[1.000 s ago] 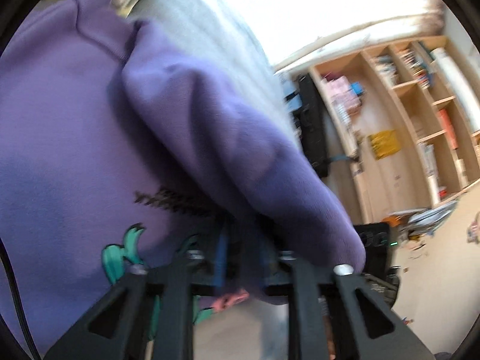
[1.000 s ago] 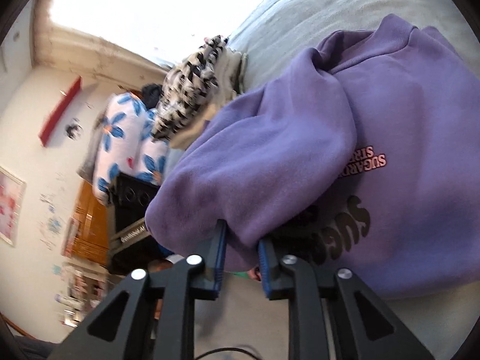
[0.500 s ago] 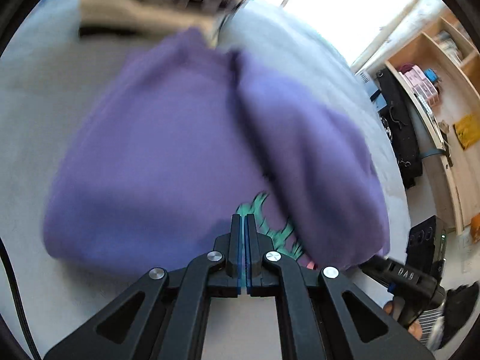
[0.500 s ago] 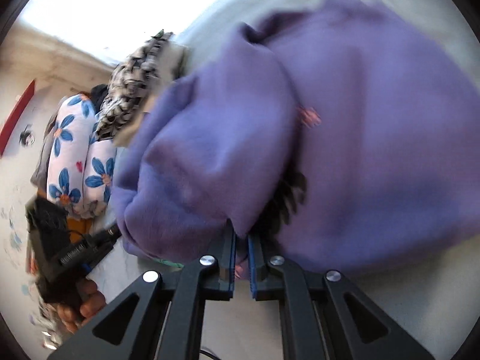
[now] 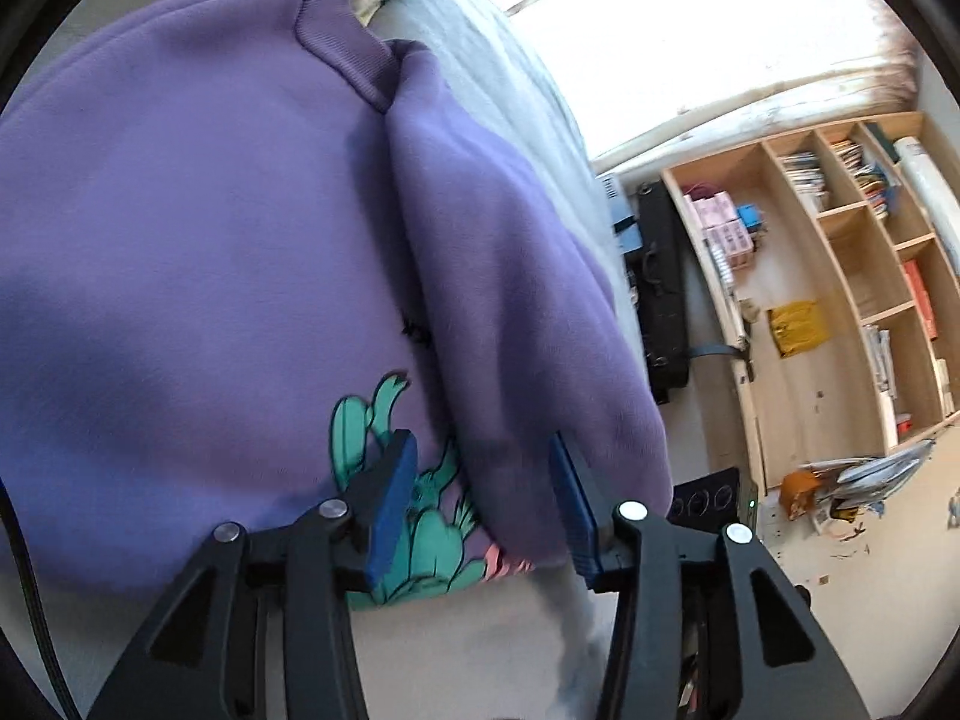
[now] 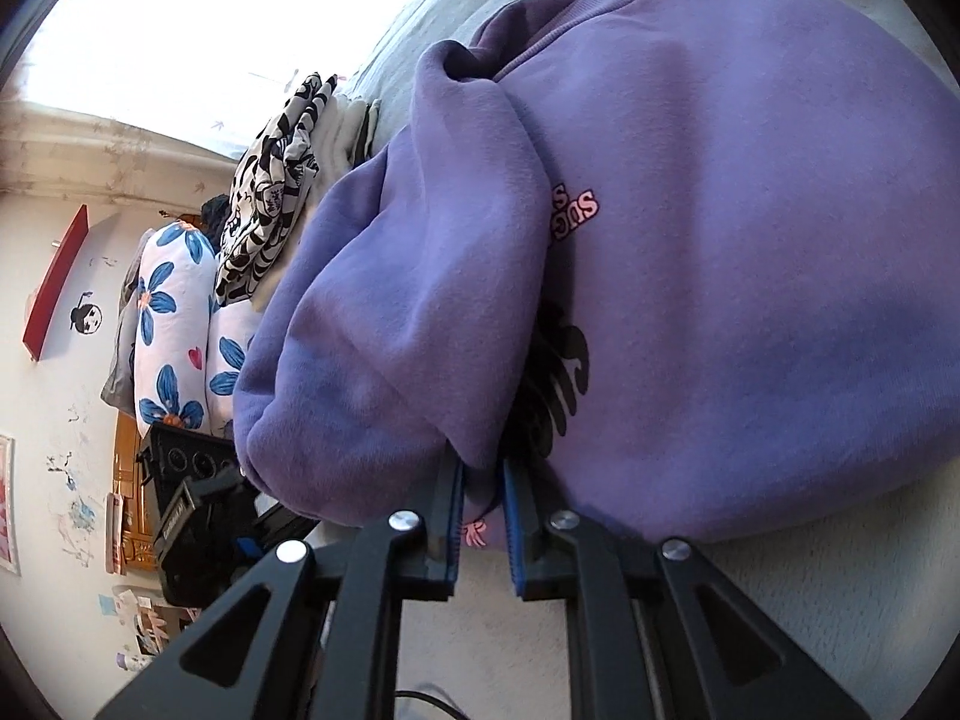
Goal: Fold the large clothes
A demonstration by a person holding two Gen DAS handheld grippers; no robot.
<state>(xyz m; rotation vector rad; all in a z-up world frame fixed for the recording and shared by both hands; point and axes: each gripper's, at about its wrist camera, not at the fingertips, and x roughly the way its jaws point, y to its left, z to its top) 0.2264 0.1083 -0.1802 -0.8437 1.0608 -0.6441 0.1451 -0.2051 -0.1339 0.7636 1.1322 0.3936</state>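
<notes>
A purple sweatshirt (image 5: 198, 228) lies on a grey bed, both sleeves folded in over its printed front; it also fills the right wrist view (image 6: 720, 240). My left gripper (image 5: 480, 480) is open, its blue pads either side of the folded sleeve's end (image 5: 540, 360) near the green print. My right gripper (image 6: 483, 507) is shut on the other folded sleeve's end (image 6: 420, 330), with fabric between its narrow-set pads at the sweatshirt's lower edge.
A stack of folded black-and-white clothes (image 6: 276, 180) sits beyond the sweatshirt's collar. Flowered pillows (image 6: 174, 324) lie at the bed's edge. A wooden bookshelf (image 5: 840, 276) and a black case (image 5: 660, 282) stand beside the bed. The grey bedcover (image 6: 810, 600) lies under the grippers.
My left gripper went from shut to open and now straddles the sleeve end. My right gripper stays closed on its sleeve. Both views moved back close to the sweatshirt's lower edge.
</notes>
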